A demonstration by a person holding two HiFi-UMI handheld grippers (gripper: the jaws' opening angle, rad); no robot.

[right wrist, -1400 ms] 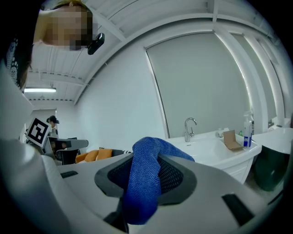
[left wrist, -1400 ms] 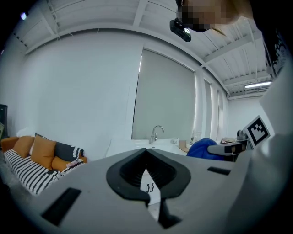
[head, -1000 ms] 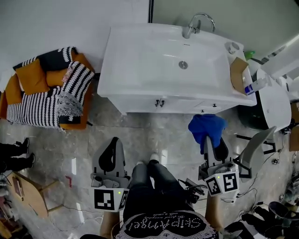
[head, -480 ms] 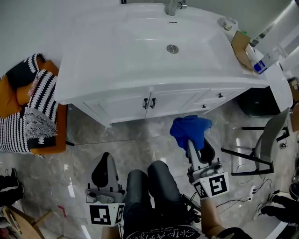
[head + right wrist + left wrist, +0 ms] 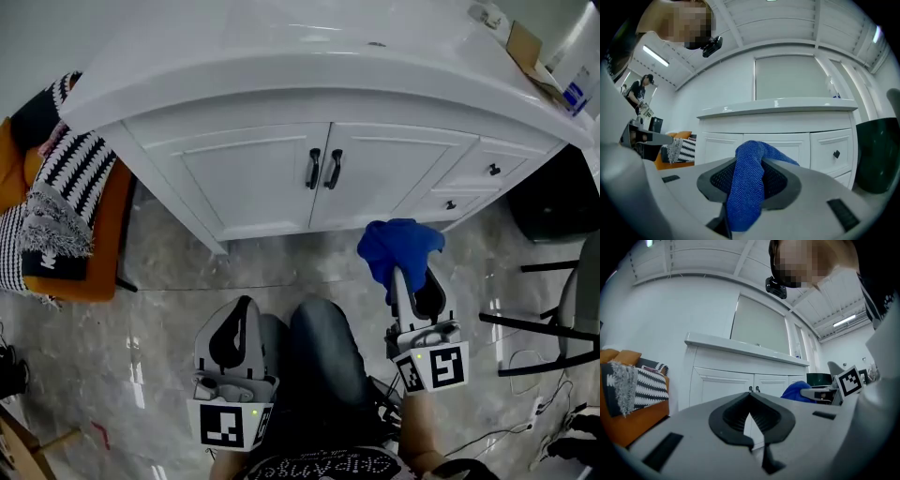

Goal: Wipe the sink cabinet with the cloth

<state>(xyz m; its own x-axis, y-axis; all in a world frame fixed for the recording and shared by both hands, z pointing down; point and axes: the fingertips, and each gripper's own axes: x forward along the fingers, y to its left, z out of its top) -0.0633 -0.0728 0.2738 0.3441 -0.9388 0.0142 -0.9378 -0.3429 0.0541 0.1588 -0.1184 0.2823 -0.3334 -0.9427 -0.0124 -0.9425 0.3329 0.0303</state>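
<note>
The white sink cabinet (image 5: pixel 281 178) stands ahead, its two doors with dark handles (image 5: pixel 322 169) facing me; it also fills the right gripper view (image 5: pixel 778 136) and the left gripper view (image 5: pixel 740 376). A blue cloth (image 5: pixel 398 246) bunches at the tip of my right gripper (image 5: pixel 405 281), which is shut on it, a short way in front of the cabinet's right door. In the right gripper view the cloth (image 5: pixel 747 183) hangs between the jaws. My left gripper (image 5: pixel 234 330) is lower left, jaws shut with nothing in them, away from the cabinet.
An orange sofa with a black-and-white striped throw (image 5: pixel 66 202) sits left of the cabinet. A dark bin (image 5: pixel 558 192) and a chair frame (image 5: pixel 562 319) stand on the right. Cardboard (image 5: pixel 525 47) lies on the countertop's right end. My legs (image 5: pixel 319 366) are between the grippers.
The view has dropped and moved closer: the basin top has slid out of sight and the cabinet doors now face me. The right gripper keeps the cloth, nearer the doors.
</note>
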